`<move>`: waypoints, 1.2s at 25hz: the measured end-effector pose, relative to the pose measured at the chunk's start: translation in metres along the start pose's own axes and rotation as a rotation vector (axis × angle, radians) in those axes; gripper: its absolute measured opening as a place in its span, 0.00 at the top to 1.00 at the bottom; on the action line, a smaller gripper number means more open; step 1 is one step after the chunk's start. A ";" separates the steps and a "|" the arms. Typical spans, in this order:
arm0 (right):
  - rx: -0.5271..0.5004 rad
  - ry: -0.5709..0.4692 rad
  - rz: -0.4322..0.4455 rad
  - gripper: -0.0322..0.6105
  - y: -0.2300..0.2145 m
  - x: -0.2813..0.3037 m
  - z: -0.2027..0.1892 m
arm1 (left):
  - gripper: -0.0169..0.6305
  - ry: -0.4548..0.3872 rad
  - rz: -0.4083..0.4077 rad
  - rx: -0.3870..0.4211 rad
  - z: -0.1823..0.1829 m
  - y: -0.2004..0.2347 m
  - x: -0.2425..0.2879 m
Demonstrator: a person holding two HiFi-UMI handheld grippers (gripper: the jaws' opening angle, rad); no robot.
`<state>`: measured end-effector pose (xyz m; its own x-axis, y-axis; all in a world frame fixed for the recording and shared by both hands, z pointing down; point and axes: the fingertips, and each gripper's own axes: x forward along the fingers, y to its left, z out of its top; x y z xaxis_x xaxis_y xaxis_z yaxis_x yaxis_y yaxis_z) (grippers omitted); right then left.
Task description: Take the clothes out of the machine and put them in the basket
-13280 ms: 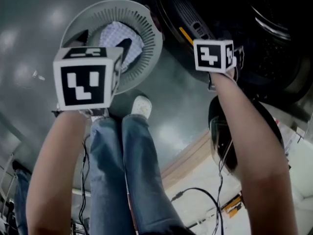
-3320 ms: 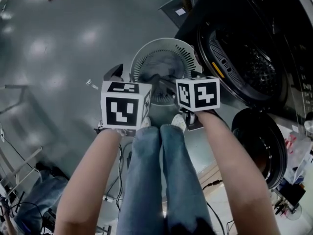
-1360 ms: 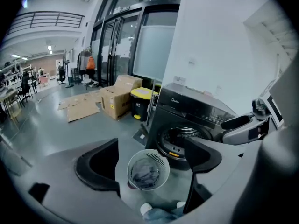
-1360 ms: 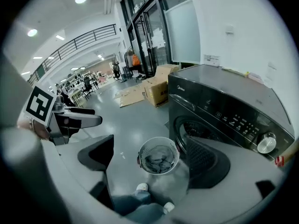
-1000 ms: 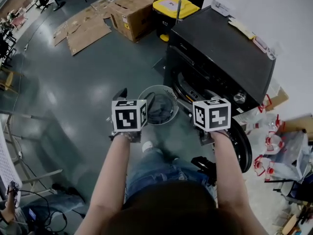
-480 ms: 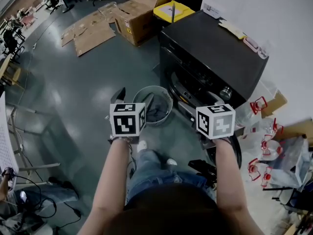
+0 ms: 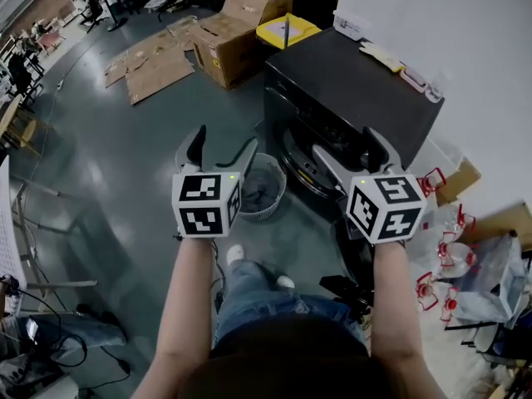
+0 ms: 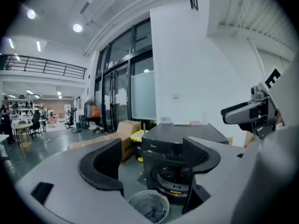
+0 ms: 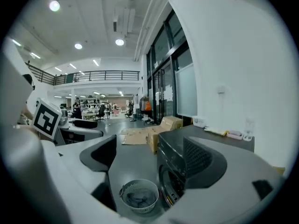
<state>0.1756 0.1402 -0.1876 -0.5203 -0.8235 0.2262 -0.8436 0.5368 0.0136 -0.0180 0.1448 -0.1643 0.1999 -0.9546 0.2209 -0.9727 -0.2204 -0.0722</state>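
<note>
Grey, glossy workshop floor (image 7: 108, 165) spreads under a standing person, whose jeans (image 7: 258, 302) and one white shoe (image 7: 235, 256) show at the bottom of the head view. Both bare forearms reach forward, each hand carrying a claw with a marker cube on it. The left claw (image 7: 223, 144) stands wide apart and holds nothing; its jaws have just been closing a touch, and its own view shows only open air between them. The right claw (image 7: 345, 146) is likewise spread wide and empty, its jaws having just drawn in a little. Both are held up, well above the floor and apart from one another. Below and between them, a pale round basket (image 7: 259, 214) with a slotted wall sits on the floor, and the dark grey clothes (image 7: 258, 191) lie bundled inside it. Just beside the basket, to its right, stands the black front-loading machine (image 7: 349, 81), its round door (image 7: 353, 252) swung open low beside the right forearm. Small flat items (image 7: 391, 56) rest on the machine's top. Beyond it sit a yellow-topped bin (image 7: 287, 30), cardboard boxes (image 7: 229, 44) and flattened cardboard (image 7: 154, 61) on the floor. At the right rises a white wall (image 7: 432, 15).
</note>
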 end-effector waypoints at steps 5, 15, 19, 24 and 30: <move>-0.025 -0.096 -0.013 0.29 -0.001 -0.018 0.032 | 0.36 -0.124 0.041 0.069 0.037 0.001 -0.018; -0.056 -0.206 0.008 0.95 0.003 -0.054 0.071 | 0.97 -0.306 0.057 0.173 0.091 -0.009 -0.051; -0.127 -0.216 -0.032 0.95 0.000 -0.062 0.079 | 0.97 -0.324 0.044 0.168 0.101 -0.010 -0.057; -0.176 -0.243 -0.085 0.95 -0.004 -0.074 0.092 | 0.97 -0.331 0.044 0.162 0.108 -0.009 -0.063; -0.222 -0.243 -0.118 0.95 -0.003 -0.081 0.099 | 0.97 -0.344 0.036 0.162 0.114 -0.010 -0.066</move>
<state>0.2071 0.1875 -0.3027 -0.4597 -0.8876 -0.0279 -0.8644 0.4400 0.2434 -0.0078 0.1876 -0.2888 0.2209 -0.9676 -0.1219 -0.9541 -0.1885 -0.2327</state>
